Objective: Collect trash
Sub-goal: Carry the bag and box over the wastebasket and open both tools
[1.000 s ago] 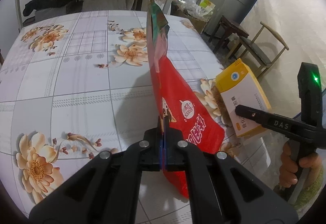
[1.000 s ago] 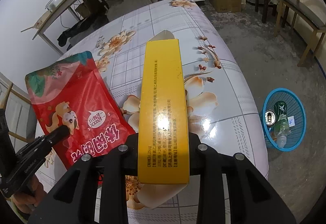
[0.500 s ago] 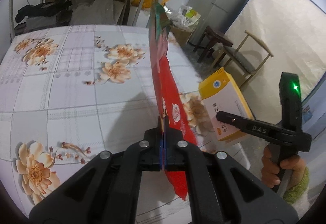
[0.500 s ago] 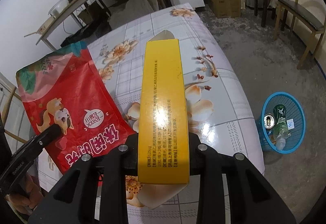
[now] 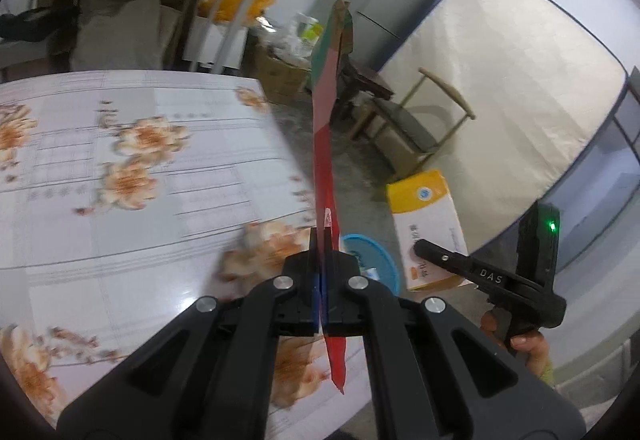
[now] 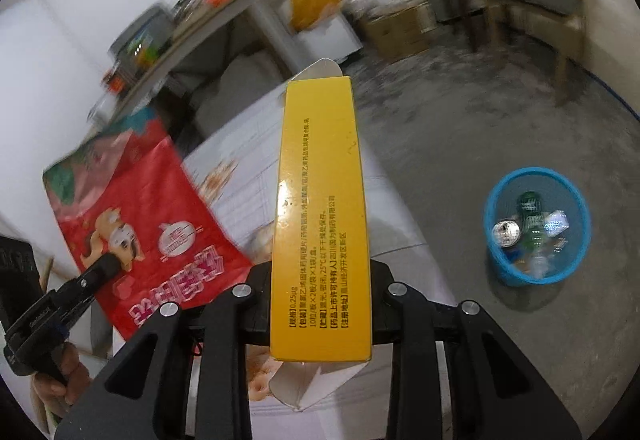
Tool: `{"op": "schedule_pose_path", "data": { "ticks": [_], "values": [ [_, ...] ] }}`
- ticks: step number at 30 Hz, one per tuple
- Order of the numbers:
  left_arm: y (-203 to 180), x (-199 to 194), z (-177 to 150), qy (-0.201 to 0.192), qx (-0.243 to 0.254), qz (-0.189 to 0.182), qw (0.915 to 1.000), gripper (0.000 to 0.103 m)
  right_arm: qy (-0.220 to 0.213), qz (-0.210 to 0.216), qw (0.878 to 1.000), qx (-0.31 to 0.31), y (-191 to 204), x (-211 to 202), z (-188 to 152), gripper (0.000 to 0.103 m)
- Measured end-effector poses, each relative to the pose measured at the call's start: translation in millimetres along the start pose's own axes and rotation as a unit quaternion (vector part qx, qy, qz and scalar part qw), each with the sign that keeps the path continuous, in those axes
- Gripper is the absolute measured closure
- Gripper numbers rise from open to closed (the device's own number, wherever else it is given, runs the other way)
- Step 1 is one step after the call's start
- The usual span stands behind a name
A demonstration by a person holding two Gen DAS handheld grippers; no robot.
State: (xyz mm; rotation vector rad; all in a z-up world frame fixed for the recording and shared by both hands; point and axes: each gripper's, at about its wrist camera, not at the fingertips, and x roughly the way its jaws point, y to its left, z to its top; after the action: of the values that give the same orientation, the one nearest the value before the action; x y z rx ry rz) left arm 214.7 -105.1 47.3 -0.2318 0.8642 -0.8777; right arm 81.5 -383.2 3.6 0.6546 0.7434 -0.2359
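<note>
Red foil snack pouch w/ green top edge (image 5: pixel 322 144) is pinched edge-on in the left claw (image 5: pixel 322 280), jaws clenched on its lower part; pouch stands upright above the fingers, bottom corner hanging below them. From the right wrist view the same pouch (image 6: pixel 140 224) shows its printed face, held up in the air at left beside the floral-print bench (image 6: pixel 248 160). Right claw (image 6: pixel 320 304) grips a long yellow cardboard box w/ black print (image 6: pixel 320 208), jaws pressed on both its sides near the rear; box runs forward between the fingers, white end flaps open at both ends. Blue mesh waste basket (image 6: pixel 496 208) sits on the grey concrete floor (image 6: pixel 460 128), right of the box, holding bottles & a can.
</note>
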Motion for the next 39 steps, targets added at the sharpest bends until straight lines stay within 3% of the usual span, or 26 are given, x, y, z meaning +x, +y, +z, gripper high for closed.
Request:
{"op": "schedule_pose_path", "data": {
  "ticks": [7, 11, 16, 25, 33, 34, 36, 37, 39],
  "values": [
    [-56, 56, 13, 0.043, 0.043, -0.025, 0.9979, 0.103, -0.063, -0.066, 0.989, 0.118, -121, -60, -3, 0.074],
    [-93, 114, 13, 0.092, 0.067, -0.025, 0.9931, 0.103, -0.066, -0.090, 0.979, 0.173, -177, -73, -20, 0.074],
    [-136, 197, 1, 0.150, 0.108, 0.000, 0.9827, 0.103, -0.053, -0.106, 0.968, 0.220, -227, -73, -44, 0.074],
    [-172, 342, -29, 0.264, 0.038, -0.037, 0.9631, 0.103, -0.029, -0.118, 0.953, 0.276, -287, -61, -68, 0.074],
    [-179, 450, -50, 0.297, 0.010, -0.025, 0.9544, 0.103, -0.024, -0.140, 0.947, 0.289, -316, -72, -74, 0.074],
    [-175, 459, -55, 0.299, 0.005, -0.020, 0.9539, 0.101, -0.022, -0.145, 0.946, 0.289, -318, -72, -76, 0.074],
    [-162, 485, -65, 0.312, -0.011, 0.004, 0.9499, 0.075, -0.014, -0.151, 0.945, 0.289, -320, -71, -80, 0.074],
    [-154, 494, -69, 0.319, -0.014, 0.031, 0.9471, 0.070, -0.009, -0.153, 0.944, 0.291, -322, -69, -82, 0.074],
    [-143, 498, -71, 0.319, -0.022, 0.047, 0.9463, 0.067, -0.002, -0.156, 0.944, 0.292, -323, -66, -87, 0.074]
  ]
}}
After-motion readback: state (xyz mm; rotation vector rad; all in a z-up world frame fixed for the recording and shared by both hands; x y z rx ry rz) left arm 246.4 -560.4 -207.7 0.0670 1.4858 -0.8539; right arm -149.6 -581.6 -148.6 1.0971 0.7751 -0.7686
